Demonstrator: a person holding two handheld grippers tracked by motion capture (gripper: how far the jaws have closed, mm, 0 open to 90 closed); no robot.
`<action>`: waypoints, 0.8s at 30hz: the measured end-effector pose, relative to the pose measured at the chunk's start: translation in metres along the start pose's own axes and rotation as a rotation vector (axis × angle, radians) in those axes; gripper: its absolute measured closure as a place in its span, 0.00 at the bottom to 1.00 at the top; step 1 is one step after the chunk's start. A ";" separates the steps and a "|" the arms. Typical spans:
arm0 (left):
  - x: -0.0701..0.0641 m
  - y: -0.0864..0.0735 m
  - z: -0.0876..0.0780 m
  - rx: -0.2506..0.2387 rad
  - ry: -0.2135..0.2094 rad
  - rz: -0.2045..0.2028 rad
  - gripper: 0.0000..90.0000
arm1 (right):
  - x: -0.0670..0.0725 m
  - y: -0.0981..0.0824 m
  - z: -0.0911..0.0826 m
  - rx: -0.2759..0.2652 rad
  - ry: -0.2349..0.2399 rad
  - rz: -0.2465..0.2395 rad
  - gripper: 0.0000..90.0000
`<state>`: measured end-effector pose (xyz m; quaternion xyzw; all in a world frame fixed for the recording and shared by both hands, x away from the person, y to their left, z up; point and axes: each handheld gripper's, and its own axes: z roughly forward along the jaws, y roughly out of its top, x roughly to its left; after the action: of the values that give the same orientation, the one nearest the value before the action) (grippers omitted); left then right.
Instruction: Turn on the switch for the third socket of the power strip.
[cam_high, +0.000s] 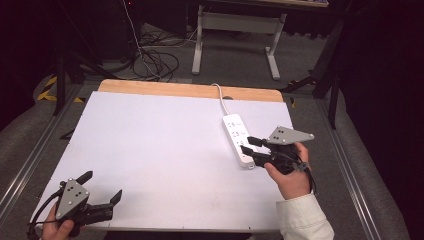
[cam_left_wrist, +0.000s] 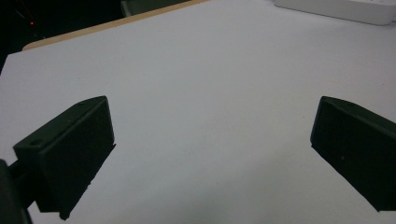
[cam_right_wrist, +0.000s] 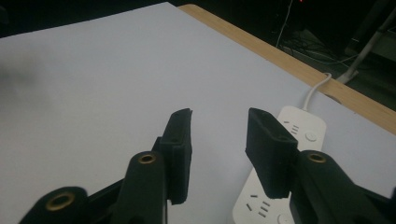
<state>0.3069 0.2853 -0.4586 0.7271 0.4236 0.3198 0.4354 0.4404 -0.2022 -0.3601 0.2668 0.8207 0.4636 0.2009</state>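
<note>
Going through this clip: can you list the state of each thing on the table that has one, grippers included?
power strip: lying flat near the table's right edge, sockets up, no plug in the sockets that show, its white cord running off the far edge.
left gripper: jaws wide open, nothing between them, at the near left corner.
right gripper: jaws partly closed with a gap, nothing between them, beside the strip's near end.

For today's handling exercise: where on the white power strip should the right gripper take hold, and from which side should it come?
Probably the near end of the power strip, jaws across its narrow width. It lies flat and long, with its cable leaving the far end, so the near end is free. The right gripper already hovers there, jaws apart with nothing between them; coming down from above suits best.
</note>
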 end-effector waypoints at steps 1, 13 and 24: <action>0.000 0.000 0.000 0.000 0.000 0.000 0.00 | -0.002 0.001 0.002 0.005 -0.008 0.007 0.74; 0.001 0.000 -0.001 -0.003 -0.003 0.002 0.00 | -0.028 0.002 0.029 0.054 -0.077 0.090 1.00; 0.001 0.000 -0.001 -0.004 -0.006 -0.004 0.00 | -0.050 -0.006 0.059 0.150 -0.141 0.140 1.00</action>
<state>0.3068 0.2862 -0.4581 0.7264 0.4232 0.3177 0.4385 0.5114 -0.1972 -0.3898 0.3696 0.8164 0.3938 0.2044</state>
